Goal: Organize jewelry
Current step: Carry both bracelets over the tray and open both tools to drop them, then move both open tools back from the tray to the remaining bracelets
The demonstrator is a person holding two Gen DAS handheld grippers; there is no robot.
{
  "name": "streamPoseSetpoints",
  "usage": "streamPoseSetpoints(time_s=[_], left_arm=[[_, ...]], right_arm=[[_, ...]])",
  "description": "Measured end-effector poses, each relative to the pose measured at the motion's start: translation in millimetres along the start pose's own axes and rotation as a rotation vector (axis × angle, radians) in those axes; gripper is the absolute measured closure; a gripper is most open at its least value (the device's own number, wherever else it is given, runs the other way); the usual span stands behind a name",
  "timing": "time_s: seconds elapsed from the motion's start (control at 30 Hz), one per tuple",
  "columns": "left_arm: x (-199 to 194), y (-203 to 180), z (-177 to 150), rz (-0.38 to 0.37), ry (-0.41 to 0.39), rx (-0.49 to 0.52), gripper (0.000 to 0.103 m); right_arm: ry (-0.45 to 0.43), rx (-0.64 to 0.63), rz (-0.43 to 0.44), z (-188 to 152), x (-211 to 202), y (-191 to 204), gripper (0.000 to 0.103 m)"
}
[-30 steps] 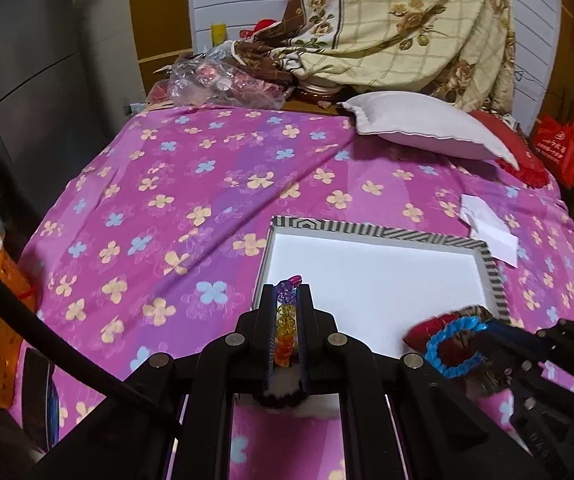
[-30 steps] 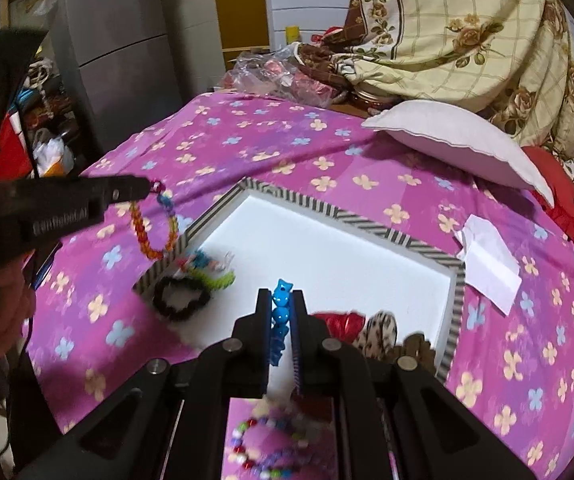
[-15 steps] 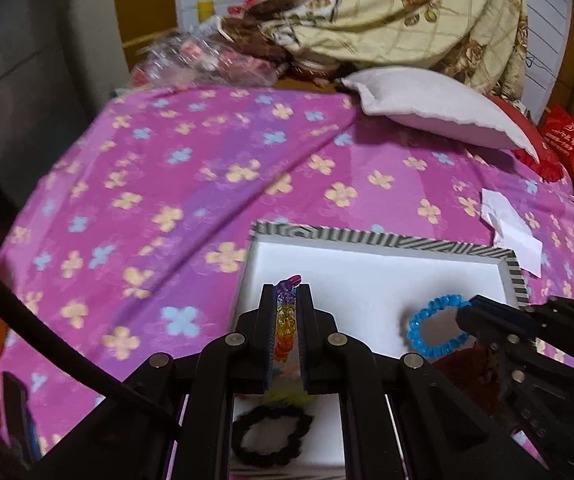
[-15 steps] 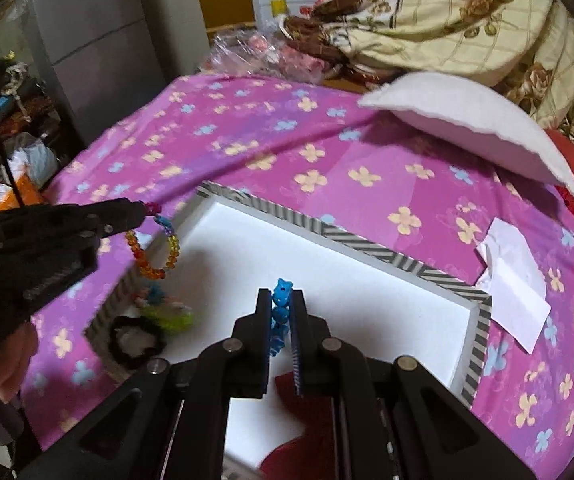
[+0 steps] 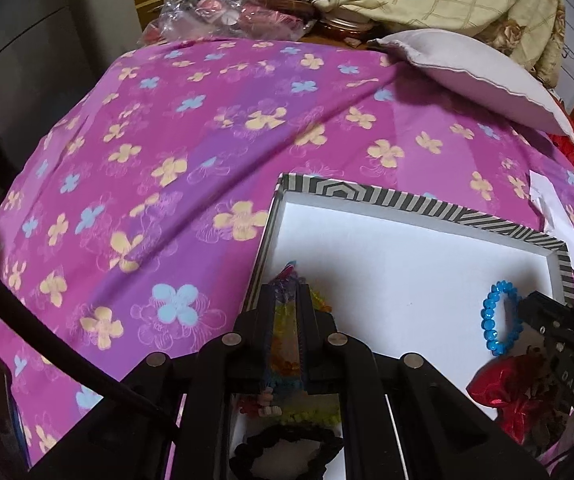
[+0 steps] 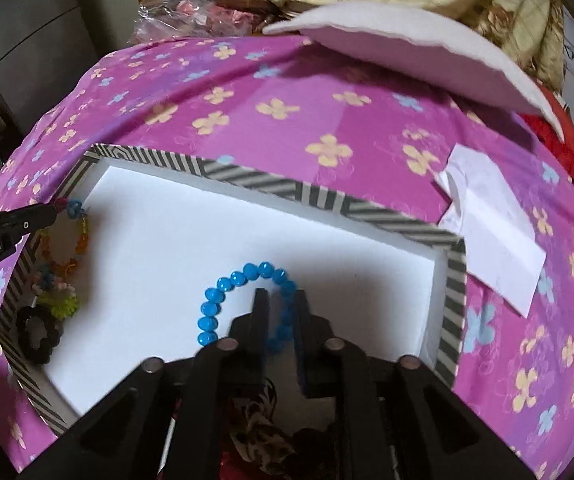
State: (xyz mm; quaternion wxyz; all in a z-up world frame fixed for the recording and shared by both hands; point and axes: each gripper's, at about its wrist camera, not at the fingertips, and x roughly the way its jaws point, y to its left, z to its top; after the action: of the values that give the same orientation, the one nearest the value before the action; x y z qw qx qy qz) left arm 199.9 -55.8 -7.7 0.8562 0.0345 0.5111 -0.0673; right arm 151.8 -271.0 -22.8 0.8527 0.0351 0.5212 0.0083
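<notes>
I hold the multicolored bracelet pinched in the left gripper and the blue bracelet loosely between the right gripper's parted fingers, both over the tray for sorting.

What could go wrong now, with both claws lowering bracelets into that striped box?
The blue bracelet lies looped around one finger of the right gripper, so it may snag and lift out again when the claw withdraws. The left gripper holds the multicolored bracelet close to the striped box wall, so the beads might drape over the edge.
</notes>
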Motion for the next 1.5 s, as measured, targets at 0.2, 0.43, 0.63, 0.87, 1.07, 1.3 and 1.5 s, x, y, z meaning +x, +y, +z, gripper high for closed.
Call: streamPoseSetpoints(time_s=[0.2, 0.43, 0.63, 0.87, 1.07, 1.3, 1.5], left_arm=[[-6.8, -1.3, -6.3, -0.025, 0.011, -0.007, 0.058], [-56.7, 1.6, -21.6, -0.016, -0.085, 0.001, 0.057], [-103.8, 6.0, -54.7, 0.031, -0.176, 0.017, 0.057], [-137.9, 8.6, -92.7, 0.051, -0.230, 0.010, 0.057], [-159.4, 7.7, -121.5, 0.048, -0.247, 0.027, 0.057], [-173.9, 6.9, -148.7, 0.039, -0.244, 0.026, 0.057], [-182.6, 6.0, -167.0, 0.044, -0.247, 0.029, 0.057]], right_arm=[[-0.041, 0.009, 0.015, -5.9, -21.7, 3.7, 0.070], [-0.108, -0.009, 0.047, -25.1, -64.9, 23.7, 0.060], [-0.137, -0.023, 0.072, -57.3, -97.0, 46.0, 0.055], [-0.183, -0.005, 0.084, -100.5, -128.3, 63.0, 0.048], [-0.189, 0.012, 0.102, -134.0, -147.0, 70.0, 0.045], [-0.200, 0.018, 0.110, -164.0, -164.4, 77.3, 0.045], [-0.208, 0.018, 0.108, -177.1, -173.7, 82.5, 0.043]])
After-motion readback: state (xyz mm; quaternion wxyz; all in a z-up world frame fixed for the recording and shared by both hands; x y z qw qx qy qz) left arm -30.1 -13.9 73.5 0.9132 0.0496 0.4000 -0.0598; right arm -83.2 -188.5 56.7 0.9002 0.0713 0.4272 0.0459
